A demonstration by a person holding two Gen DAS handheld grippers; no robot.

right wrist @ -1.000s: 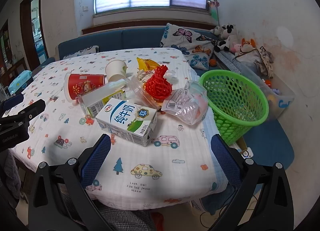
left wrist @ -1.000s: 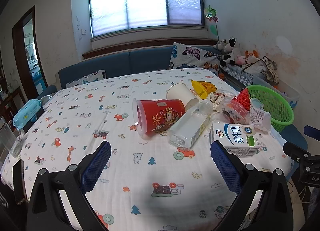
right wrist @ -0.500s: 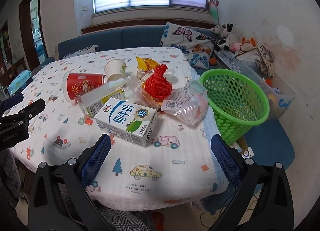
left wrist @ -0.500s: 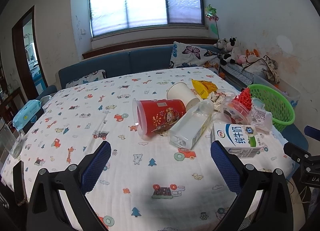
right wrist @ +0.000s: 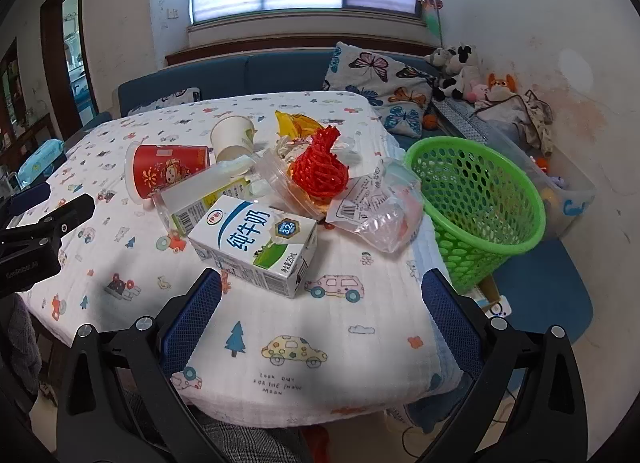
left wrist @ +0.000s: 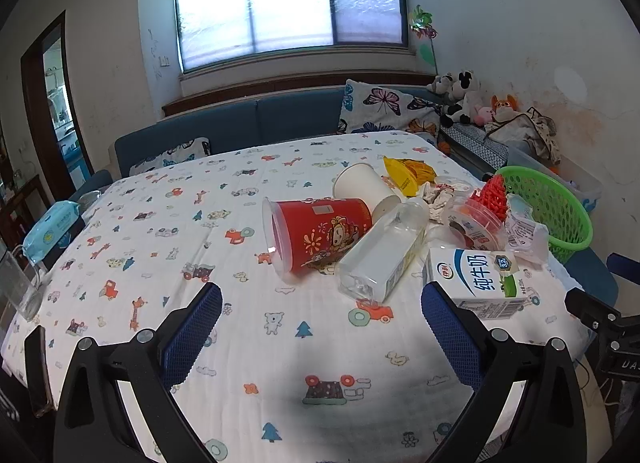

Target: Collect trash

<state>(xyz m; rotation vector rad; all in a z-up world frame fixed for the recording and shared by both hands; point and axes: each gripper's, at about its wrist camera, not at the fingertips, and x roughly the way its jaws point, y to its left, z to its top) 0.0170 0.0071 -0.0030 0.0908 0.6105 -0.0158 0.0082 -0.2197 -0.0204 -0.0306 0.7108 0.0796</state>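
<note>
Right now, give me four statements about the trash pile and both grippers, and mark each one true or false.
1. The red cup lies on its side on the table. True.
2. The milk carton is already inside the green basket. False: it lies on the tablecloth, left of the basket.
3. The right gripper is shut on the clear bottle. False: it is open and holds nothing, and the bottle lies on the table.
4. The left gripper is open and holds nothing. True.
</note>
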